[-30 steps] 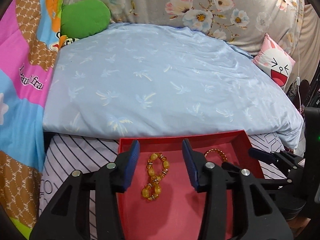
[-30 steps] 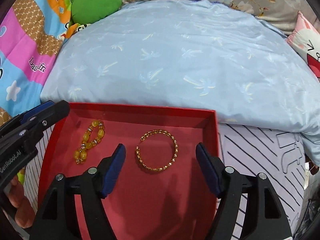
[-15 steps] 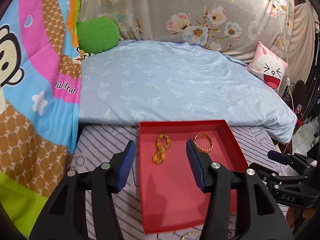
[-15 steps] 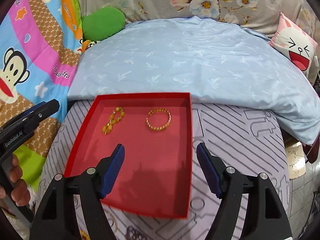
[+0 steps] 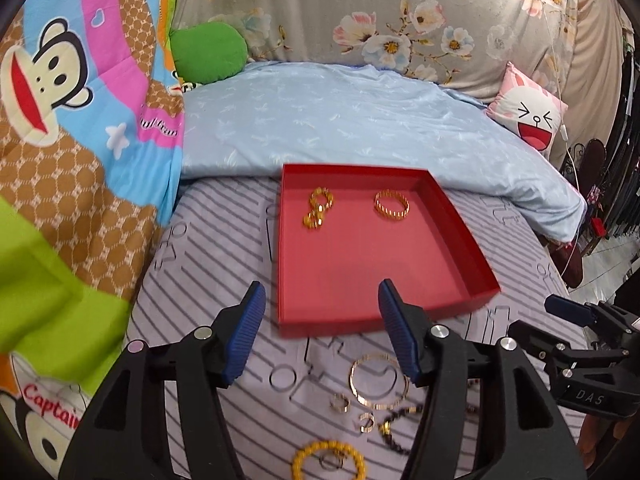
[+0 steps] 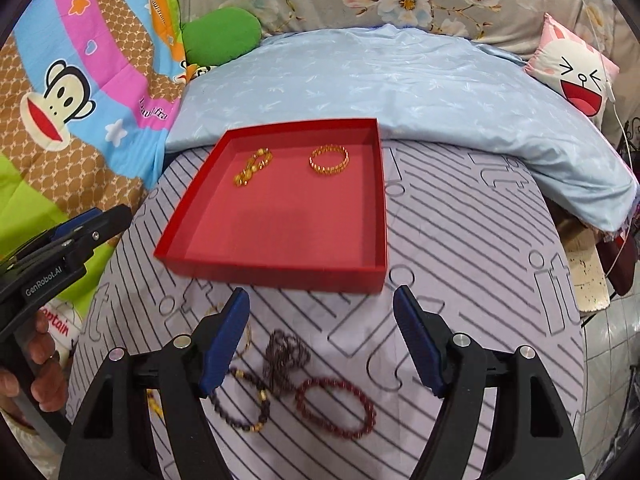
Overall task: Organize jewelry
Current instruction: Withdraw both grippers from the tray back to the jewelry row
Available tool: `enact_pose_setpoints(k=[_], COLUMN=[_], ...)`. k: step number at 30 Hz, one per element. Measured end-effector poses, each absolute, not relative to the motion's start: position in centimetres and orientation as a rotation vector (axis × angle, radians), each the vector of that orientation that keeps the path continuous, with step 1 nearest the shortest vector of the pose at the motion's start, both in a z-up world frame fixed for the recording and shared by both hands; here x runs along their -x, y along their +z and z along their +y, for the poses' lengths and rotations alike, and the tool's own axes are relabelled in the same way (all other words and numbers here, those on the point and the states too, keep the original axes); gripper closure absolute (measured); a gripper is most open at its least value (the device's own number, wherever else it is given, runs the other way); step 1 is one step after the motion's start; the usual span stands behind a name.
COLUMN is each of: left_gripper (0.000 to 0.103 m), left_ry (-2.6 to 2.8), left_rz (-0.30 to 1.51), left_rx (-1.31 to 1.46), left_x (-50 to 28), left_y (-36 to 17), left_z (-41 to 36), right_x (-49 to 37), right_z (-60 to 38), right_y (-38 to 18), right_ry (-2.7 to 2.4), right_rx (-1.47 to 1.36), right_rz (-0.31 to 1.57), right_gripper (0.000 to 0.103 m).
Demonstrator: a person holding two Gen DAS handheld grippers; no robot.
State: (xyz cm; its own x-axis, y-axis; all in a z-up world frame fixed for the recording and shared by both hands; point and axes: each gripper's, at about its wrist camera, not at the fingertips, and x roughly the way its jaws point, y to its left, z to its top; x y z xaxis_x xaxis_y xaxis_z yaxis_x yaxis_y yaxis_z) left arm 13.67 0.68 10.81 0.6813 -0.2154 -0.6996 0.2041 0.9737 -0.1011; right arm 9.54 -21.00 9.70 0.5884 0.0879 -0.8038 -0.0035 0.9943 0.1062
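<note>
A shallow red tray (image 5: 460, 216) (image 6: 380, 200) lies on the striped bed sheet. In it rest a yellow bead bracelet (image 5: 318, 209) (image 6: 253, 167) and a gold link bracelet (image 5: 392, 205) (image 6: 329, 160). My left gripper (image 5: 322, 334) hangs short of the tray's near edge, jaws opening with nothing between them. Below it lie a thin gold bangle (image 5: 378, 380), small gold rings (image 5: 340, 403) and a yellow bead bracelet (image 5: 328, 462). My right gripper (image 6: 320, 340) stands open and empty over a dark red bead bracelet (image 6: 336, 408), a brown bead bracelet (image 6: 240, 404) and a dark bead cluster (image 6: 286, 354).
A light blue quilt (image 5: 360, 120) lies folded behind the tray. A cartoon monkey blanket (image 5: 72, 120) rises on the left, with a green cushion (image 5: 208, 52) and a pink face cushion (image 5: 532, 116) at the back. The bed's edge drops off at the right (image 6: 592, 280).
Both grippers have pulled back from over the tray toward the near side, so loose jewelry on the sheet has come into view. The left jaws have spread wider.
</note>
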Motion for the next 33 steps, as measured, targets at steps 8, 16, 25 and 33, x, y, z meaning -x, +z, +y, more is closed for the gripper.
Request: enact_pose_setpoints(k=[8,16,25,33], left_gripper=[0.045,0.045,0.045,0.055], left_ry=[-0.192,-0.141,-0.134,-0.132], left_rz=[0.858,0.899,0.926,0.916], left_rx=[0.034,0.043,0.024,0.025], left_x=[-9.2,-5.1,-3.7,-3.9], left_y=[6.8,3.5,1.4,0.4], left_z=[2.0,3.4,3.5,3.6], right_x=[-4.9,-1.3,0.1,0.3], right_z=[-20.9,-21.4,-21.7,-21.1], right_y=[7.5,4.3,3.3,3.6], right_ry=[0.017,0.008,-0.019,-0.031], right_rx=[-0.079,-0.098,-0.120,-0.086], right_rz=[0.948,1.005,1.020,1.002], right_gripper=[0.032,0.032,0.032,0.032])
